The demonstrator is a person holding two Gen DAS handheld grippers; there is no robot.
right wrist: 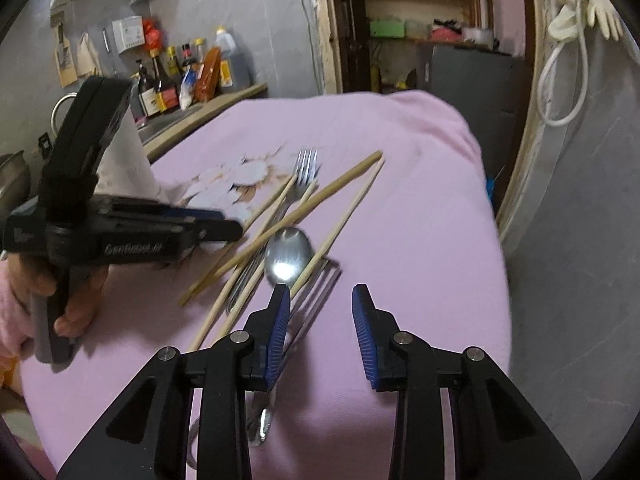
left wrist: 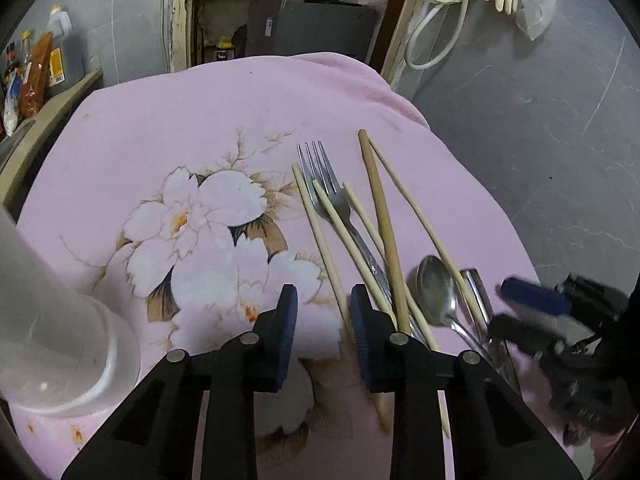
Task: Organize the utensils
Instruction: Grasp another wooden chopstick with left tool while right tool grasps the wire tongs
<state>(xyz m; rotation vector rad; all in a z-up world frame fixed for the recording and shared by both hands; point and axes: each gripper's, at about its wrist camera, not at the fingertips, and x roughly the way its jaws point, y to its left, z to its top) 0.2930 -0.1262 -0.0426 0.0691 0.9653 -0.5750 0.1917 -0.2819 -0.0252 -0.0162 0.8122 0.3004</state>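
Note:
A pile of utensils lies on a pink flowered cloth: a metal fork, a metal spoon, several wooden chopsticks and a flat metal piece. My left gripper is open and empty, just left of the pile, its right finger over a chopstick. My right gripper is open and empty, just short of the spoon, with the spoon handle under its left finger. The right gripper also shows blurred in the left wrist view. The left gripper also shows in the right wrist view.
A translucent plastic container stands at the left near the cloth's front. A counter with sauce bottles lies beyond the table's left edge. The table ends at the right, with grey floor beyond. A doorway with shelves is at the back.

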